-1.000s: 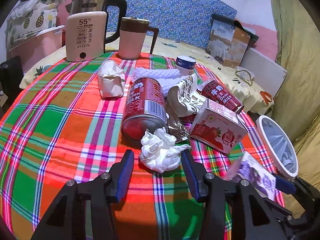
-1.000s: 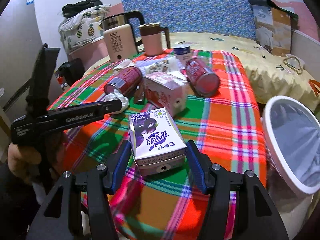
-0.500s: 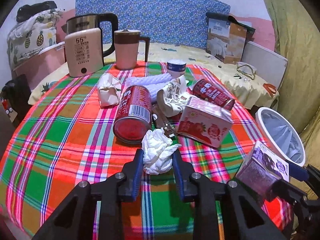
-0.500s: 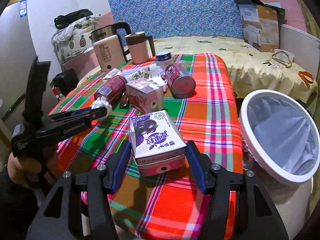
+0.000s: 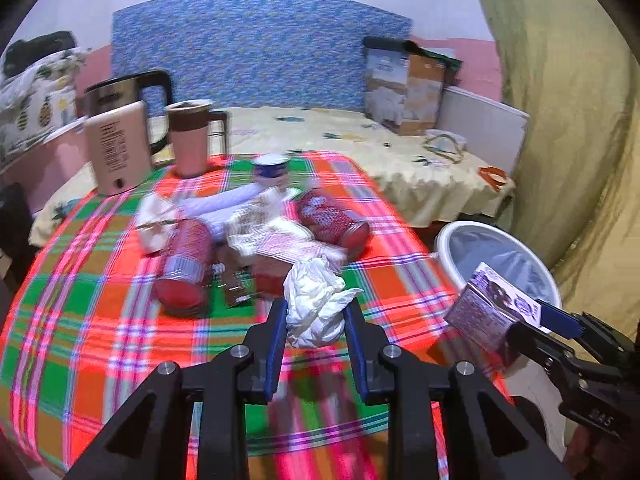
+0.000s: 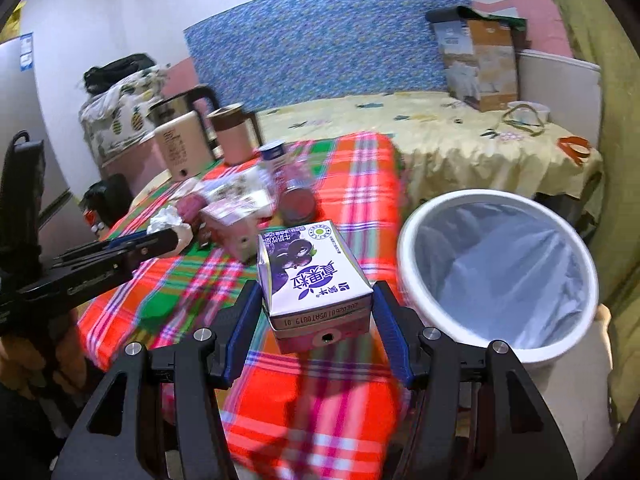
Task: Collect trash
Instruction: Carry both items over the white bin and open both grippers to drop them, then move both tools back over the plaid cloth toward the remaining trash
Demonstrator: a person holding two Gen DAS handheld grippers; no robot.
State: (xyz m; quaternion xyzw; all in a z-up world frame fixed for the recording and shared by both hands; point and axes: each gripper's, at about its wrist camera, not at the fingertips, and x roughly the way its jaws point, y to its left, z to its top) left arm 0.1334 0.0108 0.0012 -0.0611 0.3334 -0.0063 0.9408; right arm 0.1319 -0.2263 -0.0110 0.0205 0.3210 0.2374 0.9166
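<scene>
My left gripper (image 5: 315,314) is shut on a crumpled white tissue (image 5: 314,300) and holds it above the plaid table (image 5: 92,312). My right gripper (image 6: 314,304) is shut on a purple blueberry milk carton (image 6: 308,272), which also shows in the left wrist view (image 5: 490,308), held near the table's right edge beside the white lined trash bin (image 6: 496,272). On the table lie two red cans (image 5: 184,264) (image 5: 332,220), a strawberry milk carton (image 5: 280,256) and crumpled paper (image 5: 154,216).
A kettle (image 5: 120,136), a pink mug (image 5: 192,136) and a small blue-lidded tub (image 5: 272,168) stand at the table's far side. A bed with a yellow sheet (image 5: 360,148) lies behind. A curtain (image 5: 568,120) hangs on the right.
My left gripper has lifted the tissue off the table and moved right. My right gripper has carried the purple carton right, closer to the bin.
</scene>
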